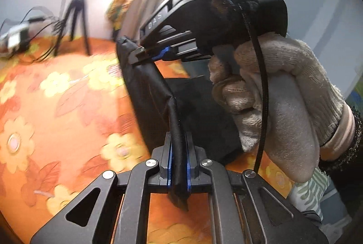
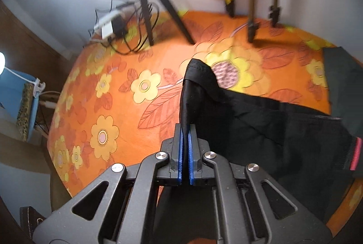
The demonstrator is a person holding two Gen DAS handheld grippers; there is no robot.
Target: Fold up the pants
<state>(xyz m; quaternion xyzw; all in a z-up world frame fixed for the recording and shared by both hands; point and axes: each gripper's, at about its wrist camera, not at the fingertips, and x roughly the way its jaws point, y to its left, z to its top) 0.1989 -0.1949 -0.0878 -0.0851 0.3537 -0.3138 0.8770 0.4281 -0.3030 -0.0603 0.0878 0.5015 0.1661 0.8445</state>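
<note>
Black pants [image 2: 261, 121] lie on an orange flowered bedspread [image 2: 136, 85]. My left gripper [image 1: 179, 142] is shut on a bunched edge of the pants [image 1: 158, 89], lifted off the bed. My right gripper [image 2: 186, 130] is shut on another edge of the same fabric, which rises to a peak in front of it. The right gripper also shows in the left wrist view [image 1: 136, 54], held by a gloved hand [image 1: 279, 108], pinching the fabric a short way ahead of my left gripper. A pink-marked waistband [image 2: 355, 153] shows at the right.
Tripods [image 2: 149, 8] and a power strip with cables [image 2: 111, 26] stand at the far edge of the bed by the wall. A second dark garment [image 2: 340, 76] lies at the right. A blue stand [image 2: 25, 94] stands beside the bed at left.
</note>
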